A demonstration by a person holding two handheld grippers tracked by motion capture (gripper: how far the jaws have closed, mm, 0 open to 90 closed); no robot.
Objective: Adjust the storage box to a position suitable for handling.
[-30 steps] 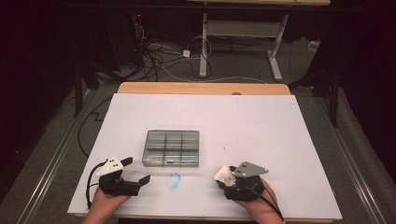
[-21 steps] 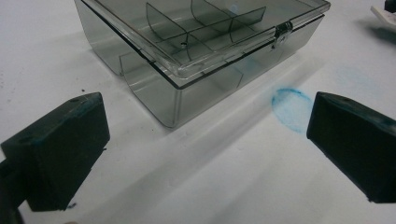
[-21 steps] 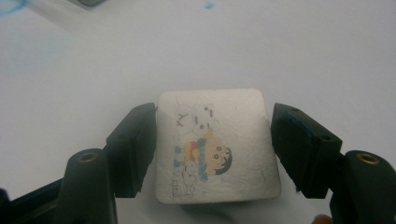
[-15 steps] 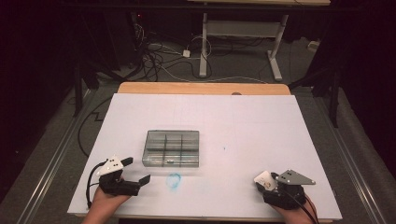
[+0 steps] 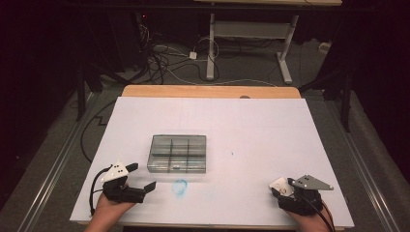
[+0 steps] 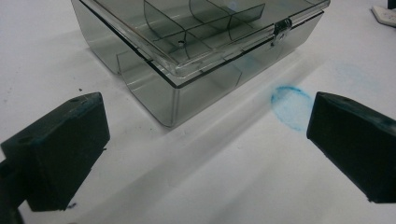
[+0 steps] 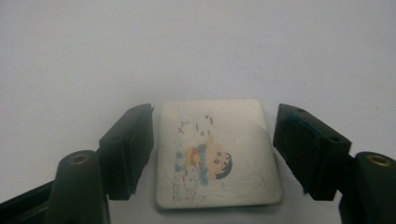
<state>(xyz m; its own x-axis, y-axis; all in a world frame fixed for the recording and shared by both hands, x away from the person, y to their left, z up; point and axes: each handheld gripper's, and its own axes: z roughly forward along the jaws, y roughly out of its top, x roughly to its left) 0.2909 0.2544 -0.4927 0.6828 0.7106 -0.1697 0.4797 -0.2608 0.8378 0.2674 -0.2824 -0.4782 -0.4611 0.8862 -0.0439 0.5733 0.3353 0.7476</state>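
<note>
— While the box [image 5: 177, 153] sits latched, left of centre in the high view, how far along are you?

— Barely begun. Your right gripper [image 7: 212, 149] has just been widening its fingers around the small card [image 7: 218, 151], not pressing it. Your left gripper [image 6: 205, 140] waits wide, empty, facing the box on the bench [image 5: 270, 130].

left gripper [image 5: 140, 189]: black body, white top, black cable | right gripper [image 5: 284, 189]: black, grey three-cornered plate, brass screws

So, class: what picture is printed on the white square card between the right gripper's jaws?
A colourful cartoon child on the card; the right gripper view shows it best.
</note>
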